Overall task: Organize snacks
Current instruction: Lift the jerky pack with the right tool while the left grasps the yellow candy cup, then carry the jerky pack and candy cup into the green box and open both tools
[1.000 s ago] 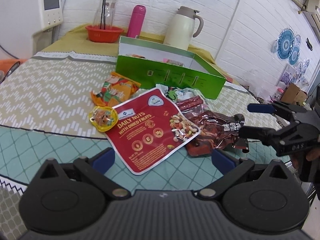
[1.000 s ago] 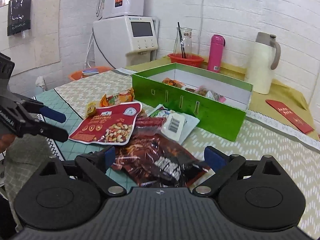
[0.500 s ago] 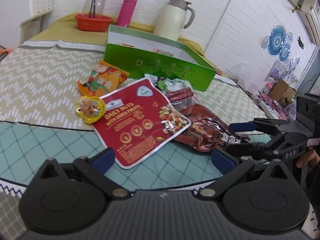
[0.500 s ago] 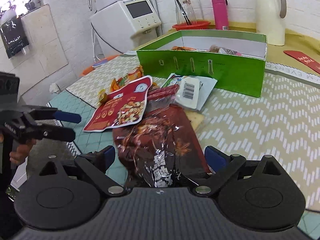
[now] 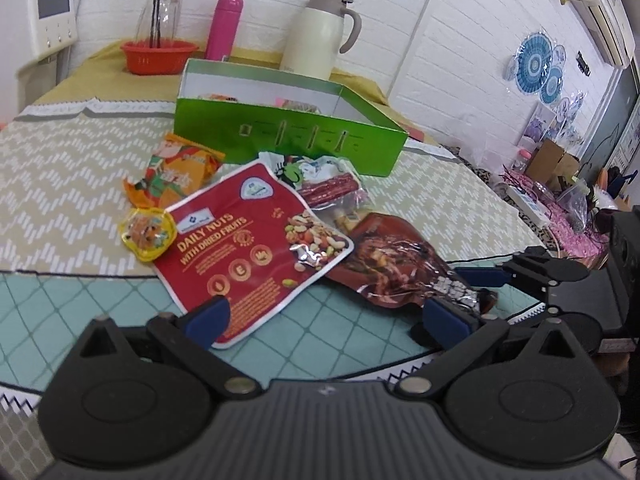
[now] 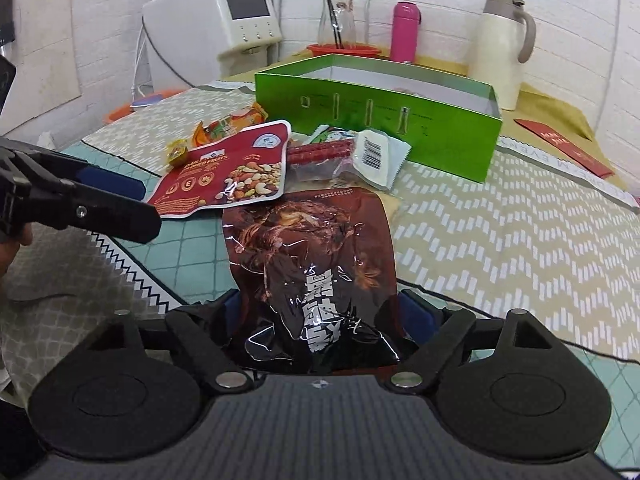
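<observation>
Snack packets lie in front of an open green box [image 5: 288, 136] [image 6: 376, 120]. A dark brown glossy packet [image 6: 316, 268] [image 5: 400, 268] lies nearest the table's edge. My right gripper [image 6: 332, 312] is open with its fingers on either side of the packet's near end; it shows in the left wrist view [image 5: 476, 288] at the packet's tip. My left gripper [image 5: 328, 312] is open and empty just before the red "Daily Nuts" pouch [image 5: 256, 248] [image 6: 228, 172]. An orange packet [image 5: 176, 168], a small yellow jelly cup [image 5: 148, 232] and a sausage pack [image 5: 332, 188] lie around it.
A white-and-green sachet with a barcode [image 6: 376, 156] lies by the box. Behind the box stand a cream jug [image 5: 320, 36], a pink bottle [image 5: 224, 26], a red basket with a glass jar [image 5: 158, 54] and a white appliance [image 6: 236, 32]. The table edge runs close to me.
My right gripper has moved forward, so its open fingers now straddle the near end of the dark brown packet. My left gripper has drifted slightly closer to the red pouch.
</observation>
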Motion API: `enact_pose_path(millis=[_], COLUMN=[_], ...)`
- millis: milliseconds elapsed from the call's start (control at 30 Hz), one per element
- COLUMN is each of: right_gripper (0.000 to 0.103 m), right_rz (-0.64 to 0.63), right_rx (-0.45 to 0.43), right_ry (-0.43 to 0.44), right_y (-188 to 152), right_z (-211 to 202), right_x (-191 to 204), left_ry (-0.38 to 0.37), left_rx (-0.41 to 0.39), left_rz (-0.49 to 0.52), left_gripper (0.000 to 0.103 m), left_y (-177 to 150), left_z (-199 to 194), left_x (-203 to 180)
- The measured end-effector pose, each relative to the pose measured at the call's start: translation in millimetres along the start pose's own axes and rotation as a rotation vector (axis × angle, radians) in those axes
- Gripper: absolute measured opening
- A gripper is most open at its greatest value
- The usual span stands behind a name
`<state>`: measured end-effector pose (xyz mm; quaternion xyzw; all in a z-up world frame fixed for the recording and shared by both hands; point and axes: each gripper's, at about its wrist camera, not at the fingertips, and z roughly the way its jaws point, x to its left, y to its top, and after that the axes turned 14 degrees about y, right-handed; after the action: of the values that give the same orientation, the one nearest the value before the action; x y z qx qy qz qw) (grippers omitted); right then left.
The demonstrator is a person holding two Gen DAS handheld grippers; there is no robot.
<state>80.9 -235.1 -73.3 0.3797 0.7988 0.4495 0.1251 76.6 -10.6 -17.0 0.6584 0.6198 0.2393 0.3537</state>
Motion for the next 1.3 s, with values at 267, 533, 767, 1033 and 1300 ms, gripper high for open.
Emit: enact_pose_path(millis=[267,533,767,1033,1300], right_gripper=[0.103,0.103,0.103,0.103,0.103], right_rz=[0.070,0.061,0.070,0.045,0.031], right_rx=[-0.016,-0.025,-0.032,-0.035,-0.063], right_ry=[-0.061,-0.044,-0.048,-0.057,-0.052], right_y=[-14,-12,-11,-6,-2], right_z=[-18,-15,-14,-7,-19], right_x=[-6,-2,-1,-1,9], left_ry=[0.031,0.152,0.278,0.226,0.216], left_rx=[-0.009,-0.130,-0.049,-0.019,-0.043], left_rz=[0.016,-0.034,-0.025,-0.072,-0.047], left_gripper=[0.103,0.102,0.072,0.037,0.026], left_y=[16,24,33,33,29], left_z=[18,-7,33,41,21], left_x=[4,27,51,66,60])
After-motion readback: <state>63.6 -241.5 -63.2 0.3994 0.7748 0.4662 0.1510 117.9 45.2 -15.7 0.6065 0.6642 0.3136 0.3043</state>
